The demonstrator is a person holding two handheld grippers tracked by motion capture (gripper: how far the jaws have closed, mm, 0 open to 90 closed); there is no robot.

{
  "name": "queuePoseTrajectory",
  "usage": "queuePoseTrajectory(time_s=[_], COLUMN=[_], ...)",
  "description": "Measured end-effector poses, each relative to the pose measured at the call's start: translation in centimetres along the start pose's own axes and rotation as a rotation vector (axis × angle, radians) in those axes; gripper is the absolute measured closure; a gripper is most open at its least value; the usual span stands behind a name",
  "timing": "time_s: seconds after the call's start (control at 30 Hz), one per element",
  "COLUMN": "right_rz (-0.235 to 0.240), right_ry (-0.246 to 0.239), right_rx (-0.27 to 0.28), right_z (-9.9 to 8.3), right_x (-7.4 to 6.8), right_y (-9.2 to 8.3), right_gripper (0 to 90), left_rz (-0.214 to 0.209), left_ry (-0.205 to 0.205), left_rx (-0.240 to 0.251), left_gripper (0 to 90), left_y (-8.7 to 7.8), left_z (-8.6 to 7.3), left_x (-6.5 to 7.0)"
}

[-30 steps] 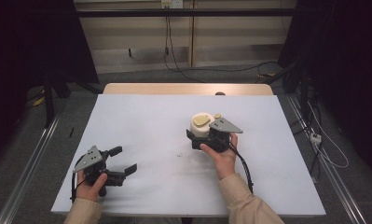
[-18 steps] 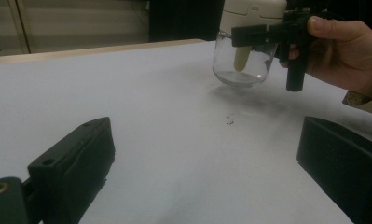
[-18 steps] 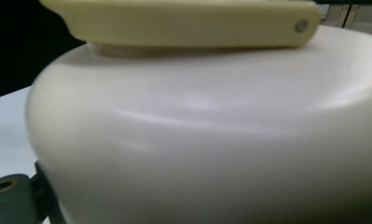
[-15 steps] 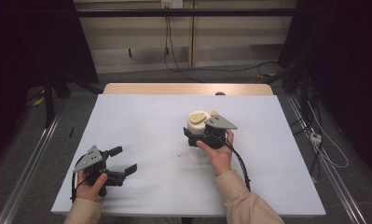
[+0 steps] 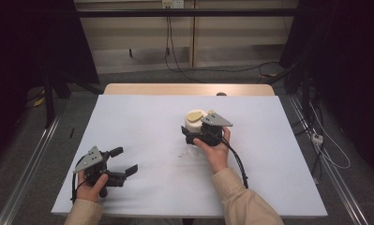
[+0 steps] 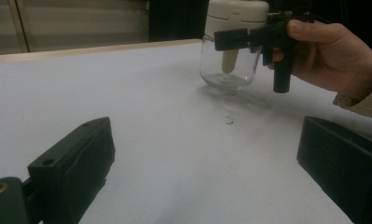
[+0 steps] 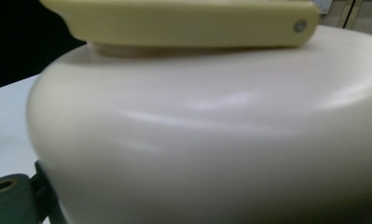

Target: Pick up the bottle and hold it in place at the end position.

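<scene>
The right tongs [image 5: 196,133] clench the cream lid of a clear jar [image 6: 228,70] standing mid-counter [image 5: 142,117]; the left tongs [image 5: 121,161] rest released, well apart near the front-left corner. Judging by this, keep the squeeze level and firm so the smooth lid doesn't slip.

Two hand-held grippers are showing on the white table [image 5: 142,122]: the left gripper [image 5: 123,161] sitting near the front left corner, the right gripper [image 5: 194,136] near the middle. One jar [image 6: 228,65] with a cream lid [image 5: 194,123] is standing mid-table. One small clear fragment [image 5: 181,153] is lying just beside it.
</scene>
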State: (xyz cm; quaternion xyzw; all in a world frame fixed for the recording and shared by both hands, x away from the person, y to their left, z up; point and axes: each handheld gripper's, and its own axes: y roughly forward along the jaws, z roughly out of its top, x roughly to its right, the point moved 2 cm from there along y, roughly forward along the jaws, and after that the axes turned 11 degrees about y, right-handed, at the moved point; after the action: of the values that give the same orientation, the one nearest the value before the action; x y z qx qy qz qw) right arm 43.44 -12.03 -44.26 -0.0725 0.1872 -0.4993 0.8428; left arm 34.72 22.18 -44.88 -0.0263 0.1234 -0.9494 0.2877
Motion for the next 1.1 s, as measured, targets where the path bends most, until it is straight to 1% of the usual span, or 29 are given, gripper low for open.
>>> queuePoseTrajectory(time_s=[0.17,0.4,0.5,0.9,1.1], right_rz=[0.003,0.002,-0.002,-0.012,-0.016], right_ry=[-0.01,0.003,0.007,0.018,0.025], right_rx=[0.0,0.005,-0.005,-0.018,-0.021], right_z=[0.2,0.1,-0.2,-0.6,-0.8], right_x=[0.0,0.1,0.3,1.2,1.3], right_y=[0.6,1.4,1.7,2.3,2.5], right_gripper=[5.4,5.4,5.4,5.4,5.4], left_rz=[0.0,0.004,0.005,0.006,0.003], left_ry=[-0.002,-0.001,-0.002,-0.003,-0.005], left_rx=[0.0,-0.002,-0.003,-0.011,-0.012], left_gripper=[3.8,3.8,3.8,3.8,3.8], left_y=[0.0,0.0,0.0,0.2,0.2], left_z=[0.0,-0.1,-0.1,-0.2,-0.3], left_x=[0.0,-0.1,-0.1,-0.1,0.0])
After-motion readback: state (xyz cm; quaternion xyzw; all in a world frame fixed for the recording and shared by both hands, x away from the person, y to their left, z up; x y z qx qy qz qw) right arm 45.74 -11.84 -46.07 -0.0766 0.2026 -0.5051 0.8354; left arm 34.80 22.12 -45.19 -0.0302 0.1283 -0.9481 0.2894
